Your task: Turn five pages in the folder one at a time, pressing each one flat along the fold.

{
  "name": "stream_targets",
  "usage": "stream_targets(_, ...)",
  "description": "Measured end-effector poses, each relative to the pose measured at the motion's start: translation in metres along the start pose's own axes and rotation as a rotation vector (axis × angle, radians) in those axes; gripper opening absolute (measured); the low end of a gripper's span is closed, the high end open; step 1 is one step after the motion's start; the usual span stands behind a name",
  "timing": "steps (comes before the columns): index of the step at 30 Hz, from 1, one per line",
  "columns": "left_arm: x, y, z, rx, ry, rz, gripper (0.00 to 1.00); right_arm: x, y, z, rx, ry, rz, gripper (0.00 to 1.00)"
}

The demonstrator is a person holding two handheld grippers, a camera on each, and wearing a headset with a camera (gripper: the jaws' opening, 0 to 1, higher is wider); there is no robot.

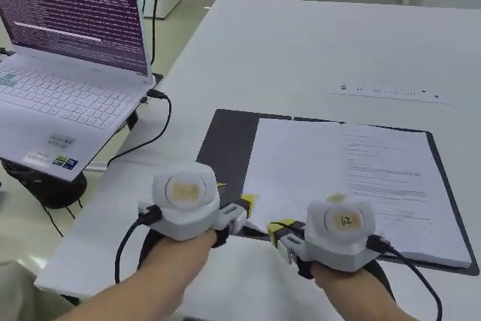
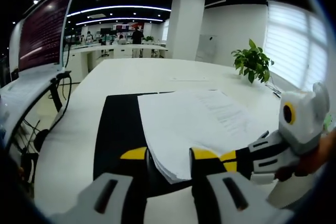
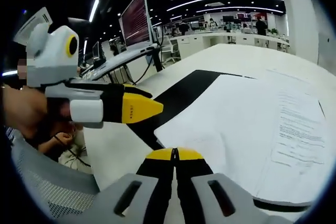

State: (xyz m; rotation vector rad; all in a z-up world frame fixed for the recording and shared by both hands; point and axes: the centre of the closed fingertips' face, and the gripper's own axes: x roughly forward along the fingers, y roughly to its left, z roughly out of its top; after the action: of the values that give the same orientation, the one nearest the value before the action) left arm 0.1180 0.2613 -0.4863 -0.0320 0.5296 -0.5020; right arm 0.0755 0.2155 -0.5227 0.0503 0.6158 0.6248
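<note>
The folder lies open on the white table, its black inside cover (image 1: 225, 148) bare on the left. A stack of white pages (image 1: 301, 167) lies over it, and the right-hand sheet carries printed text (image 1: 391, 178). My left gripper (image 2: 169, 155) is open at the stack's near left corner (image 2: 173, 169), which sits between its yellow-tipped jaws. My right gripper (image 3: 175, 154) is shut with nothing in it, hovering just before the pages' near edge (image 3: 220, 145). In the head view the left gripper (image 1: 239, 214) and right gripper (image 1: 282, 237) are close together at the folder's front edge.
An open laptop (image 1: 68, 73) stands on a stand at the left, with a black cable (image 1: 154, 137) trailing toward the table. A thin printed strip (image 1: 391, 93) lies beyond the folder. A potted plant (image 2: 252, 64) stands far off. The table's near edge is just under my hands.
</note>
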Motion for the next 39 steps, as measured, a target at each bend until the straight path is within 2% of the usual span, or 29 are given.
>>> stream_targets(4,0.017,-0.014,-0.004,0.036,0.024,-0.022,0.29,-0.016,-0.023,0.007,0.038,-0.033,-0.048,0.0)
stream_targets(7,0.031,-0.022,-0.016,0.062,0.066,-0.034,0.29,-0.025,-0.043,0.01,0.066,-0.05,-0.086,0.0)
stream_targets(9,0.038,-0.024,-0.021,0.062,0.076,-0.034,0.29,-0.031,-0.057,0.013,0.093,-0.068,-0.106,0.0)
stream_targets(10,0.041,-0.023,-0.028,0.067,0.1,-0.025,0.28,-0.034,-0.066,0.015,0.109,-0.078,-0.125,0.0)
stream_targets(15,0.046,-0.019,-0.045,0.06,0.134,0.004,0.28,-0.044,-0.099,0.023,0.188,-0.127,-0.165,0.0)
stream_targets(20,0.044,-0.013,-0.059,0.076,0.153,0.049,0.28,-0.045,-0.118,0.03,0.225,-0.17,-0.176,0.0)
stream_targets(22,0.042,-0.012,-0.062,0.089,0.148,0.058,0.28,-0.043,-0.125,0.032,0.217,-0.181,-0.179,0.0)
stream_targets(23,0.042,-0.013,-0.06,0.096,0.133,0.059,0.27,-0.041,-0.129,0.033,0.227,-0.192,-0.177,0.0)
stream_targets(26,0.043,-0.013,-0.06,0.131,0.122,0.067,0.28,-0.034,-0.141,0.036,0.244,-0.202,-0.186,0.0)
stream_targets(32,0.041,-0.011,-0.061,0.104,0.063,0.077,0.28,-0.011,-0.16,0.04,0.292,-0.209,-0.183,0.0)
stream_targets(39,0.041,-0.011,-0.059,0.107,0.04,0.074,0.27,0.011,-0.182,0.04,0.368,-0.2,-0.199,0.0)
